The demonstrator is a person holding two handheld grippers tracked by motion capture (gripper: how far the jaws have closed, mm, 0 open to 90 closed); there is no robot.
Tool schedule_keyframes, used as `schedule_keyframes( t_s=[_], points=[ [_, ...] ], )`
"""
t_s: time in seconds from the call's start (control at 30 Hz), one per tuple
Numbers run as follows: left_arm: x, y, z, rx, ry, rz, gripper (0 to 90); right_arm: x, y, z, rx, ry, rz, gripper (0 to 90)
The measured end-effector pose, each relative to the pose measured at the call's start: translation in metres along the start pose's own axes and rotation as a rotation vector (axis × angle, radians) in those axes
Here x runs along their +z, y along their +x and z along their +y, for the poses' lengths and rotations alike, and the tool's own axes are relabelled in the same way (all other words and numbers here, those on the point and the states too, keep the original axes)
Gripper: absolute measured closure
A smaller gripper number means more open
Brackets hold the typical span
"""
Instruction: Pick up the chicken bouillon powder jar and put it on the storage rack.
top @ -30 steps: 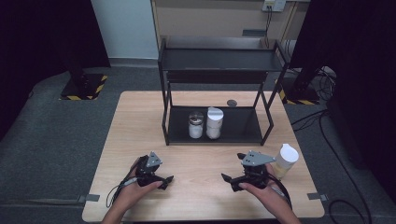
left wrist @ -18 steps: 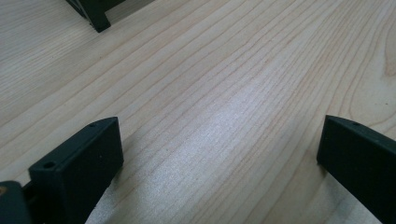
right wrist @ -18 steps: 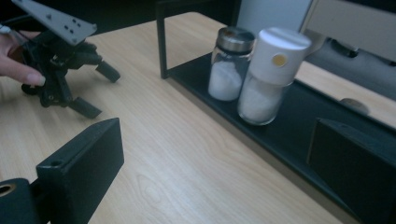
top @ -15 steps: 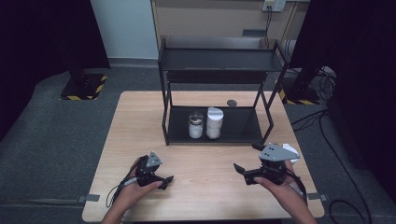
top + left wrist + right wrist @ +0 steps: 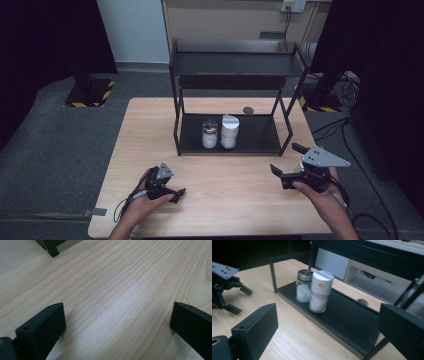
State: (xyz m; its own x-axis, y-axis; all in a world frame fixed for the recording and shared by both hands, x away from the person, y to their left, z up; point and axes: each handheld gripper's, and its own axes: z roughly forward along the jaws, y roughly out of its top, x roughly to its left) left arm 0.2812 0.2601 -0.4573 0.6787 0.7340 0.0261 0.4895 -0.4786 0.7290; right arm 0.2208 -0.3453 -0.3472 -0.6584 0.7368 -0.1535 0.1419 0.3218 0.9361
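Now the right gripper [image 5: 283,171] hangs above the wooden table [image 5: 150,130] with its jaws wide and nothing between them, and it looks toward the black two-level rack [image 5: 235,65]. The work in hand seems to be a reach for the jars on the lower shelf, so the jaws should go in level and low, under the upper shelf and between the rack posts, which I judge the main obstacle. Ahead of the jaws and a little to their left stands the white-capped shaker jar [image 5: 320,291], upright, touching or just beside the metal-lidded jar [image 5: 303,285]; closing on one may push the other. The left gripper [image 5: 176,193] rests low over bare table, jaws also wide and empty. Behind the rack lies a small dark round disc [image 5: 248,109].
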Motion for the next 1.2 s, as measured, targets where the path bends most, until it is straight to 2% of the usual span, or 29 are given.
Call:
schedule_keyframes(
  t_s=[0.23,0.57,0.8,1.03,1.2],
  points=[
    [0.000,0.000,0.000,0.000,0.000,0.000,0.0,-0.011,-0.008,-0.004,0.010,-0.002,-0.065,4.2],
    [0.000,0.000,0.000,0.000,0.000,0.000,0.0,-0.015,-0.017,-0.012,0.019,0.028,-0.132,3.7],
    [0.000,0.000,0.000,0.004,0.001,0.000,0.0,-0.012,-0.023,-0.019,0.029,0.071,-0.150,2.6],
    [0.000,0.000,0.000,0.003,0.001,0.000,0.0,-0.008,-0.029,-0.032,0.068,0.105,-0.184,2.6],
    [0.000,0.000,0.000,0.004,0.001,0.000,0.0,-0.005,-0.033,-0.038,0.087,0.136,-0.185,2.6]
  ],
)
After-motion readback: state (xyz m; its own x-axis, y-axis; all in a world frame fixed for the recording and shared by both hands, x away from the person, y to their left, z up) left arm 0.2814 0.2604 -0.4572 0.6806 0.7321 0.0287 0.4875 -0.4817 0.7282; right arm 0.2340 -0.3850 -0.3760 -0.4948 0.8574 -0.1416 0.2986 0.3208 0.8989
